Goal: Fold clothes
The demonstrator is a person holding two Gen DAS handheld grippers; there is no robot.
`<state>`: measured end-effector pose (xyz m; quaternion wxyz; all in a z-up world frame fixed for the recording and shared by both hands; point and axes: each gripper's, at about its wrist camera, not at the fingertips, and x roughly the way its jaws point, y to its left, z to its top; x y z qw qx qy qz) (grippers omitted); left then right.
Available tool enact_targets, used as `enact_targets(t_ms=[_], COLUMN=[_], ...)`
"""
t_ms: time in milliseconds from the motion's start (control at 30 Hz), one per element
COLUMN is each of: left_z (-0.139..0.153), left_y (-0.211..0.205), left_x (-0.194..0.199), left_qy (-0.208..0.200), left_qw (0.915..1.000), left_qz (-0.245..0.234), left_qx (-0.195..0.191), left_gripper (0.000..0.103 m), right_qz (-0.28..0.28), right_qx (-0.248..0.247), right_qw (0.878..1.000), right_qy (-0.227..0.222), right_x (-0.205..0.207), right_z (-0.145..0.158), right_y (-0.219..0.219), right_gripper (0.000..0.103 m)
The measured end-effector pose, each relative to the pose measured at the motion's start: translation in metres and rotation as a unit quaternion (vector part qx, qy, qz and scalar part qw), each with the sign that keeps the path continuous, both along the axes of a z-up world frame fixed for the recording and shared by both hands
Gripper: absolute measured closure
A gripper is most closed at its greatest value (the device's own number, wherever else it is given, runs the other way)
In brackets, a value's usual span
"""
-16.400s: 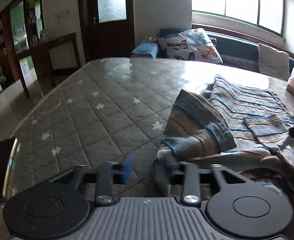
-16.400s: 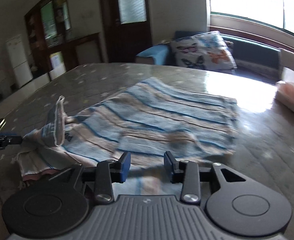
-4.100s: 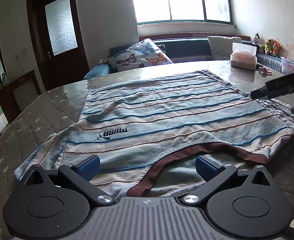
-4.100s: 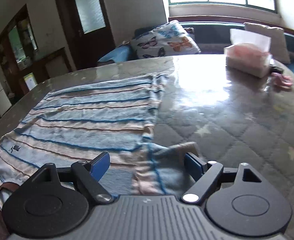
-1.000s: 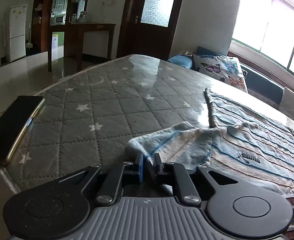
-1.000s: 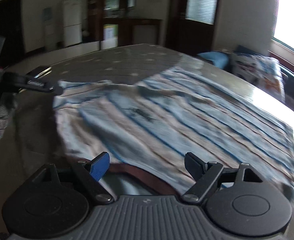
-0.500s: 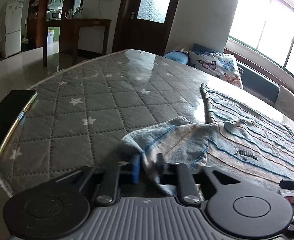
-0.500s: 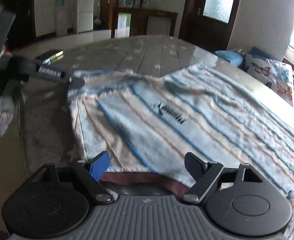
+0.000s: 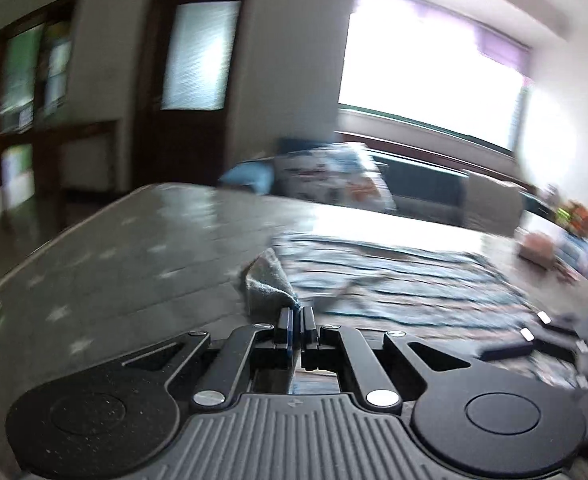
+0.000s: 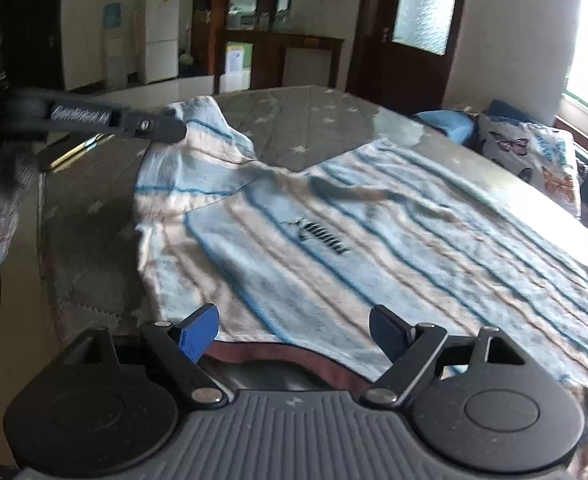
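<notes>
A blue, white and tan striped T-shirt (image 10: 373, 236) with a dark logo lies flat on the grey quilted table cover (image 10: 317, 116), its brown collar (image 10: 278, 354) nearest the right gripper. My left gripper (image 9: 297, 314) is shut on the shirt's sleeve (image 9: 268, 282) and holds it lifted off the cover; in the right wrist view the left gripper (image 10: 170, 128) pinches the raised sleeve (image 10: 198, 120) at the left. My right gripper (image 10: 294, 326) is open and empty just above the collar. The left wrist view is motion-blurred.
A dark phone (image 10: 74, 150) lies near the table's left edge. A tissue box (image 9: 537, 246) sits at the far right of the table. A sofa with a butterfly pillow (image 10: 533, 160) stands beyond the table under the window.
My left gripper has lifted the pinched sleeve off the cover and swung it right, toward the shirt's body. My right gripper stays open over the collar.
</notes>
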<state>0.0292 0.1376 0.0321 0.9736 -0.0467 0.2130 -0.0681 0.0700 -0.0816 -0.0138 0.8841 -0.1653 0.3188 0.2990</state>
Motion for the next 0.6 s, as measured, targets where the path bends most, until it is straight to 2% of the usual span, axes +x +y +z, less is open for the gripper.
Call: enact_targets(t_ms=[133,233,367,400,433,500,600], left_z=[-0.003,-0.014,-0.026,-0.026,-0.024,-0.018,-0.01], left_y=[-0.033,-0.051,-0.06,-0.06,-0.059,-0.055,-0.05], left_x=[-0.004,-0.002,-0.002,-0.002,-0.003,-0.005,0.002], left_qy=[0.002,0.029,0.072,0.076,0.076,0.067,0.056], left_qw=[0.9965,0.9913,0.9851,0.9843,0.9845,0.9858,0.9885], left_qz=[-0.078,-0.115,-0.138,-0.139,-0.137,-0.13,-0.108], left_qx=[0.029,0.057,0.074,0.077,0.078,0.083,0.09], left_gripper=[0.099,0.097,0.095,0.09,0.075,0.054,0.054], right_qz=[-0.035,-0.06,-0.086,-0.091,-0.096,-0.111,-0.132], right_qx=[0.009,0.014,0.024,0.027,0.031,0.04,0.057], right_qw=[0.999,0.998,0.996,0.995,0.995,0.993,0.99], right_qy=[-0.009,-0.006,0.007,0.01,0.012,0.011,0.006], right_x=[-0.002,-0.002,-0.005,-0.005,-0.005,-0.007,-0.005], right_z=[0.008,0.009,0.005,0.004,0.004,0.004,0.008], right_y=[-0.029,-0.051,-0.076,-0.08,-0.085,-0.098,-0.114], right_gripper=[0.018,0.018,0.018,0.018,0.018,0.018,0.018])
